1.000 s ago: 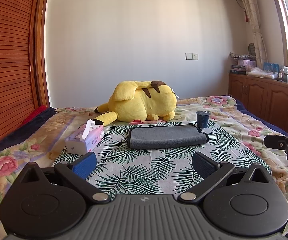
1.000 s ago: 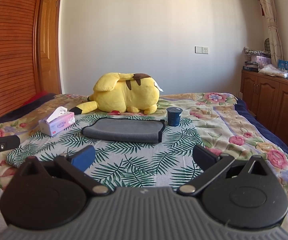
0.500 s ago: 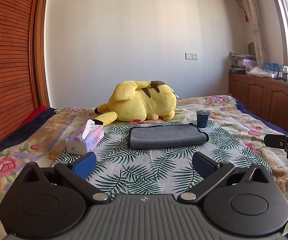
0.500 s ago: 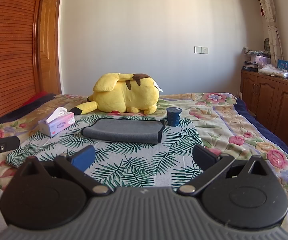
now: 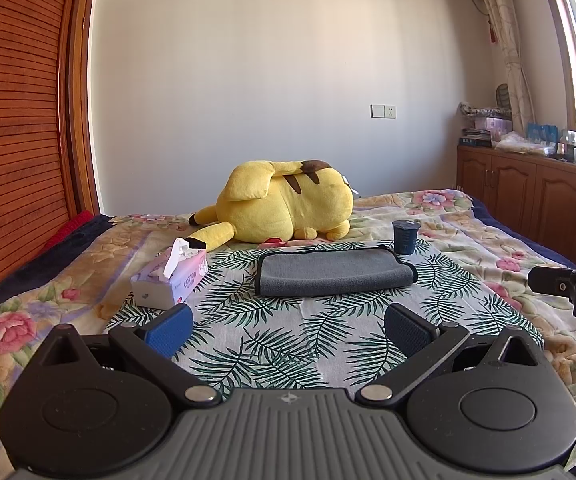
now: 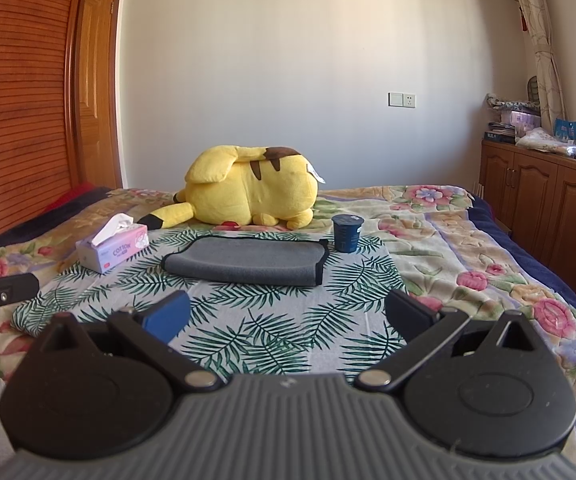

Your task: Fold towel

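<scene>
The gray towel [image 5: 333,272] lies folded on the palm-leaf cloth [image 5: 288,344] in the middle of the bed [image 6: 467,240], w/ a tissue box [image 5: 172,278] to its left, a dark cup [image 5: 405,236] at its far right corner and a yellow plush toy [image 5: 284,206] behind it. The left hand-held gripper [image 5: 288,326] and right hand-held gripper [image 6: 286,314] both hover near the cloth's front edge, jaws spread wide apart (nothing between them), well short of the towel [image 6: 248,266].
</scene>
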`<act>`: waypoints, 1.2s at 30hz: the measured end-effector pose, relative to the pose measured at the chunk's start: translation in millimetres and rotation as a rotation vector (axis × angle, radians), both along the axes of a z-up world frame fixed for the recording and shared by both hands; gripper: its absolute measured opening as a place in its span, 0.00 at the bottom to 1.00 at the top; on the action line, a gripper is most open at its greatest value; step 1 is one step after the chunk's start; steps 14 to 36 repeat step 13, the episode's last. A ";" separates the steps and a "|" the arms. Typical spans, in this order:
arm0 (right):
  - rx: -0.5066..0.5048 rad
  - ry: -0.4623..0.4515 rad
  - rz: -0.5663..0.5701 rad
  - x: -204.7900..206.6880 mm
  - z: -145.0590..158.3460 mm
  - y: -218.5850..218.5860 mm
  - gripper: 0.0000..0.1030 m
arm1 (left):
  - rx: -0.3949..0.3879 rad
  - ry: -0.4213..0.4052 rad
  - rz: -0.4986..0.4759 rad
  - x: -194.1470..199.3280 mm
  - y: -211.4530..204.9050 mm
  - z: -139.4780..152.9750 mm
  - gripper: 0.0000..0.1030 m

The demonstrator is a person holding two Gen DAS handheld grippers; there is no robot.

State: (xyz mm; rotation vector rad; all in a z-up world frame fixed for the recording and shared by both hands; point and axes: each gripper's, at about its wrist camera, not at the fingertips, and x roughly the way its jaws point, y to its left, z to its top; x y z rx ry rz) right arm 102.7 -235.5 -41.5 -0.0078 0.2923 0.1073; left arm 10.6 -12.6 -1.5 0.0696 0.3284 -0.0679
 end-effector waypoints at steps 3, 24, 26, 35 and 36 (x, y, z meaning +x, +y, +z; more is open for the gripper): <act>0.000 0.000 0.000 0.0 0.0 -0.1 1.00 | 0.000 0.000 0.000 0.0 0.0 0.0 0.84; 0.002 -0.002 -0.002 -0.3 0.1 -2.4 1.00 | 0.002 0.002 0.001 2.4 2.4 -0.9 0.84; 0.002 -0.002 -0.002 -0.3 0.1 -2.4 1.00 | 0.002 0.002 0.001 2.4 2.4 -0.9 0.84; 0.002 -0.002 -0.002 -0.3 0.1 -2.4 1.00 | 0.002 0.002 0.001 2.4 2.4 -0.9 0.84; 0.002 -0.002 -0.002 -0.3 0.1 -2.4 1.00 | 0.002 0.002 0.001 2.4 2.4 -0.9 0.84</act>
